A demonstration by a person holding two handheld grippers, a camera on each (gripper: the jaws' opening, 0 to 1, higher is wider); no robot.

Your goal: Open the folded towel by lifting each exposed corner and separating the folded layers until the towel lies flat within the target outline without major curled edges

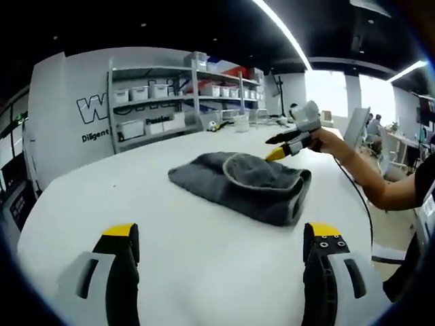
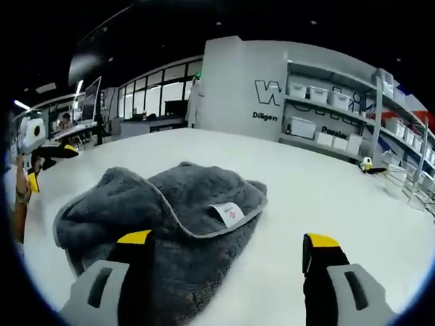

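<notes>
Lying folded in a soft grey heap, the towel [image 1: 241, 185] is sitting near the middle of a broad white table [image 1: 170, 258], well away from every edge. It is looking thick, plush and limp, so it will probably sag and drape rather than hold a shape, and it should be light enough to lift by a pinch of one layer. A paler stitched hem is running along the top flap, and in the right gripper view a small white label [image 2: 227, 213] is marking the near right part of that flap; the hem by that label seems the best place to take hold. The right gripper [image 2: 228, 252] is hovering just over the near side of the towel, its yellow-tipped jaws standing wide apart with nothing between them. The left gripper [image 1: 221, 241] is waiting over bare table, well short of the towel, jaws also spread and empty. Bare table is stretching all round the towel, giving plenty of room to unfold it, while shelves [image 1: 177, 102] are standing far behind.
</notes>
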